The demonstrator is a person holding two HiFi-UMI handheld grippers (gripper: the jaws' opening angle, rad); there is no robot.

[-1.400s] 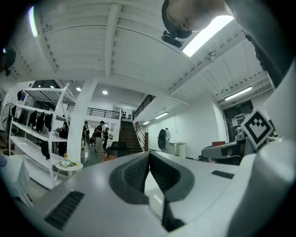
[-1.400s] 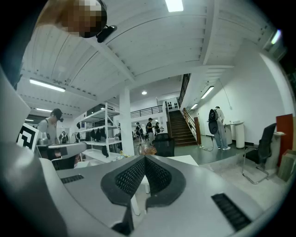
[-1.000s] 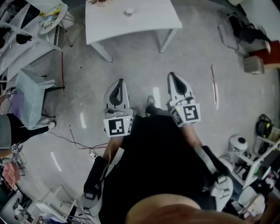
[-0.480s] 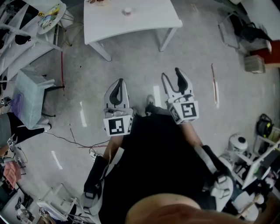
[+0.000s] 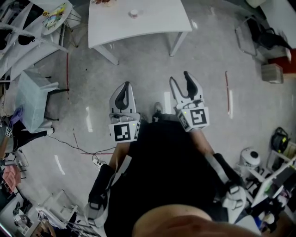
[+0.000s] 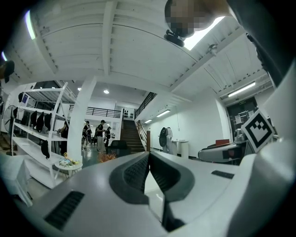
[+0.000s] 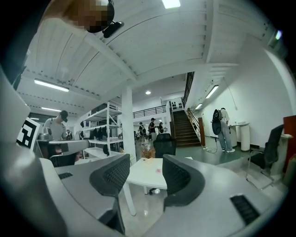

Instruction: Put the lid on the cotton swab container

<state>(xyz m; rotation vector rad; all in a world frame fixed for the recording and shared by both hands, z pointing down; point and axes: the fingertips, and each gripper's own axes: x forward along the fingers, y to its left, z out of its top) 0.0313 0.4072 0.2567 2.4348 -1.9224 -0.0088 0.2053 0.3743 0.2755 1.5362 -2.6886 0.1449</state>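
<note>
You hold two grippers: the left gripper (image 5: 125, 87) is clenched on nothing, and the right gripper (image 5: 180, 81) has just opened, jaws apart with nothing between. One white table (image 5: 157, 21) stands at twelve o'clock, well apart across the floor (image 5: 138, 69). On it sits one small round white item (image 5: 133, 13), too small to tell container from lid.

No legible text, label, brand, number or sign anywhere.
</note>
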